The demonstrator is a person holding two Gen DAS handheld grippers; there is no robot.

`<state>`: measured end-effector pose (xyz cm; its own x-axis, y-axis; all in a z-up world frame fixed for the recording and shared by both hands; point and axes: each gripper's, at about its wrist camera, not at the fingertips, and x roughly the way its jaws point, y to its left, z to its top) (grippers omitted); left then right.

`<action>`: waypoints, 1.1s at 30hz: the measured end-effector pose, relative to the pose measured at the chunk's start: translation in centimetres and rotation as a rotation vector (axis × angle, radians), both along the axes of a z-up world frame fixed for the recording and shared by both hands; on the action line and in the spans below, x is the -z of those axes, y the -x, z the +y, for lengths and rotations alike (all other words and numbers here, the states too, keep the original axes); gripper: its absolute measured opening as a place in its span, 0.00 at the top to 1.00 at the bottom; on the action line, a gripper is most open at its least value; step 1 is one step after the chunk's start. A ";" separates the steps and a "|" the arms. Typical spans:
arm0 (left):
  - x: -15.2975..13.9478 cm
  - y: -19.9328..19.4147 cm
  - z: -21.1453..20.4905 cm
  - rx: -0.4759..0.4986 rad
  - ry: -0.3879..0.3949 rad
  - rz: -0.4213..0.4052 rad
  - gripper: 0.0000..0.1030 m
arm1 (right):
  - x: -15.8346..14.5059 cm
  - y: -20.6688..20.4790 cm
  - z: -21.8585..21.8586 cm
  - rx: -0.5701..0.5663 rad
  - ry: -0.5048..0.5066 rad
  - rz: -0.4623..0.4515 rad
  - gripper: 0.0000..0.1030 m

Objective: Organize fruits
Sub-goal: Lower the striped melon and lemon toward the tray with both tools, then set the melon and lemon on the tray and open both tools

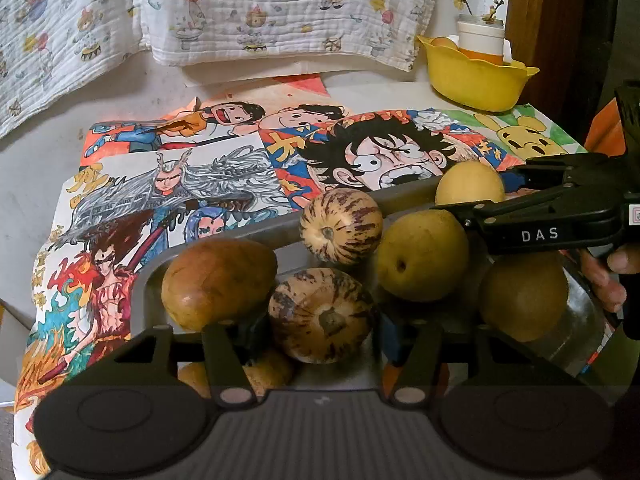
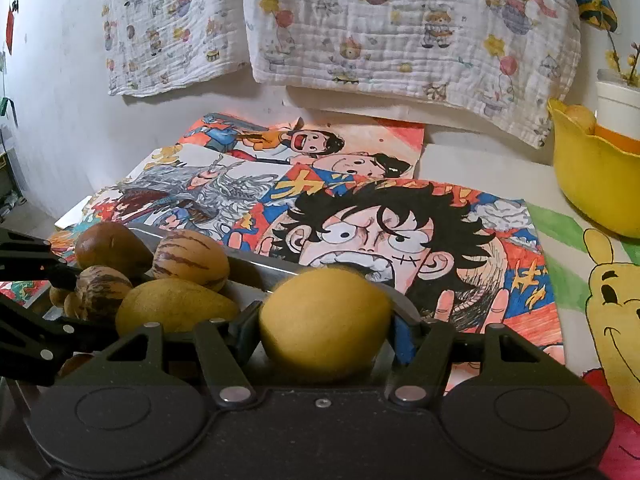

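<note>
**Both grippers at the fruit tray, a fruit between each pair of fingers**

Right gripper [image 2: 325, 326]: fingers [image 2: 404, 342] set on either side of a round yellow fruit [image 2: 324, 320], close against its flanks. Firm pressing cannot be told; fruit slightly blurred. Held over the near corner of the grey tray [image 2: 256, 268].

Left gripper [image 1: 320, 332]: fingers [image 1: 390, 340] flanking a striped brown-and-cream fruit [image 1: 320, 314] lying in the tray [image 1: 256, 226]. Pads close to its sides; actual contact cannot be told, fingertips mostly hidden behind the fruit.

Rest of tray contents, left-wrist view: brown oval fruit [image 1: 218, 282] just left of the flanked one; second striped fruit [image 1: 340, 226] behind it; yellow-green pear-like fruit [image 1: 422, 254] to the right, touching the second striped one; darker round fruit [image 1: 524, 296] further right. More small fruits partly hidden below the fingers.

Right gripper body, marked "DAS", seen entering from the right in the left-wrist view, a person's hand [image 1: 608, 280] on its grip.

Tray resting on a table [image 1: 32, 184] covered with coloured cartoon drawings [image 2: 400, 236]. Yellow bowl [image 1: 476, 80] at the far right corner, a white cup [image 1: 480, 36] standing in it. Printed quilted cloth [image 2: 400, 28] hanging on the wall behind.
</note>
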<state>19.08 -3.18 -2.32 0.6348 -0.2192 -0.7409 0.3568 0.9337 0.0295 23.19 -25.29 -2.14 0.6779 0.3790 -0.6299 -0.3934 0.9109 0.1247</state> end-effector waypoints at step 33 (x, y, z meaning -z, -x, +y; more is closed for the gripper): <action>-2.5 2.5 2.2 -0.124 0.112 -0.110 0.09 | -1.7 2.1 0.0 0.064 -0.025 -0.084 0.12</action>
